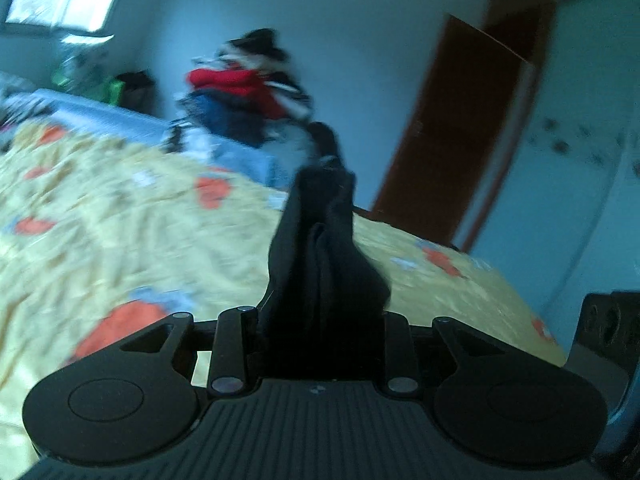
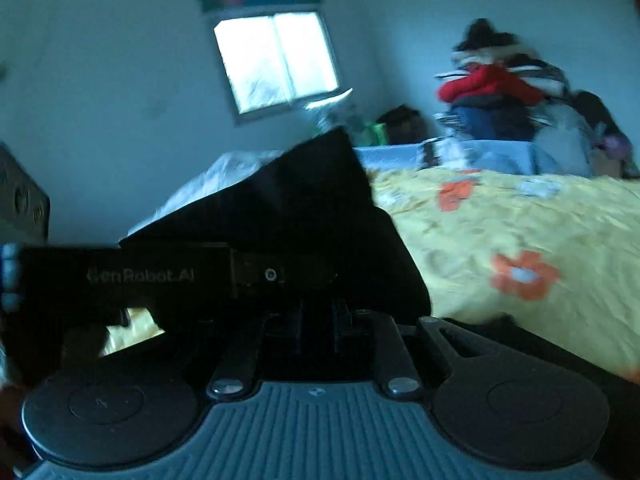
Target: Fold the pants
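Observation:
The black pants (image 1: 312,280) rise in a bunched ridge straight out of my left gripper (image 1: 324,208), which is shut on them; its fingertips are buried in the cloth. In the right wrist view the same pants (image 2: 304,200) drape as a dark sheet over my right gripper (image 2: 318,312), which is shut on the cloth with its fingertips covered too. Both grippers hold the pants up above the bed. The left gripper's body (image 2: 160,276) lies close on the left of the right one. Both views are blurred by motion.
Below lies a bed with a yellow flowered cover (image 1: 120,220) (image 2: 520,220). A pile of clothes (image 1: 240,88) (image 2: 496,92) stands past its far edge. A brown door (image 1: 452,128) is at the right, and a window (image 2: 276,60) is in the far wall.

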Motion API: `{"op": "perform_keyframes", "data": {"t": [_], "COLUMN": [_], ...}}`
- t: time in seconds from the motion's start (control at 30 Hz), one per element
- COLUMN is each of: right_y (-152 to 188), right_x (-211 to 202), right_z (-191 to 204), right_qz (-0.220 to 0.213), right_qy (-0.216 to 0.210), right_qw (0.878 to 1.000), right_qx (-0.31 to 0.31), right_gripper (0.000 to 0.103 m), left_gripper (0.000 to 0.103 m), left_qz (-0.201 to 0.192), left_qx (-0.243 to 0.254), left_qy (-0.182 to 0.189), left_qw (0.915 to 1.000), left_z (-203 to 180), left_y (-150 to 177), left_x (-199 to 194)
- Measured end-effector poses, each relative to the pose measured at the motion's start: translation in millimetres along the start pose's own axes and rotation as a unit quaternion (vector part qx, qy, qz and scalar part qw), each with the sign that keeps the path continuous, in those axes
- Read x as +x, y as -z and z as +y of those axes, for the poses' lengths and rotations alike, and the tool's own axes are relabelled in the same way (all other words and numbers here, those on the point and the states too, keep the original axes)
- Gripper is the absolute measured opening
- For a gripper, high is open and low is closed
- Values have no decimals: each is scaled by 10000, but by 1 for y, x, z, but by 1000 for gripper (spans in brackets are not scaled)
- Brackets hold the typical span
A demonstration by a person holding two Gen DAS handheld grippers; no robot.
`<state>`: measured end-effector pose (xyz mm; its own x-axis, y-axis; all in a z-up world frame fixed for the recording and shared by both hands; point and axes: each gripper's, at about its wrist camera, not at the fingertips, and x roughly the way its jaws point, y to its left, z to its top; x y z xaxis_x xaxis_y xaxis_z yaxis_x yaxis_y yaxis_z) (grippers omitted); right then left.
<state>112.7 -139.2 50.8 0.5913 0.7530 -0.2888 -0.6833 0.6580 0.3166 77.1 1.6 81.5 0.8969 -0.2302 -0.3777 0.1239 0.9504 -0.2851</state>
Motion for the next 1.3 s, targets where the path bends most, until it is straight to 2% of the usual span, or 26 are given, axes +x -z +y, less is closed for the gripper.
{"op": "perform_keyframes", "data": {"t": [0.07, 0.27, 0.5, 0.77, 0.83, 1.3], "right_y": [1, 18, 41, 59, 63, 74], "right_x": [-23, -78, -118, -136, -139, -153], "right_z": [-21, -72, -113, -140, -143, -150], "right_qz": [-90, -195, -196, 19, 75, 190], "right_qy": [125, 719, 1223, 1590, 1610, 1753], "right_qw": [9994, 9947, 9879, 9821, 9811, 9770], "right_qx": [309, 704, 930, 1012, 1072, 1199], "right_gripper": [14, 14, 14, 14, 14, 14], "left_gripper": [31, 31, 31, 37, 40, 42], "left_qz": [80, 483, 755, 1024, 1075, 1200], "left_qx": [152, 494, 848, 1054, 1079, 1103], "left_qy": [165, 576, 836, 944, 967, 1134], "left_qw": [9997, 9959, 9900, 9846, 9836, 9801], "left_z": [-25, -89, -138, -161, -169, -183], "left_y": [5, 31, 63, 87, 92, 104], "left_x": [12, 56, 93, 125, 120, 119]}}
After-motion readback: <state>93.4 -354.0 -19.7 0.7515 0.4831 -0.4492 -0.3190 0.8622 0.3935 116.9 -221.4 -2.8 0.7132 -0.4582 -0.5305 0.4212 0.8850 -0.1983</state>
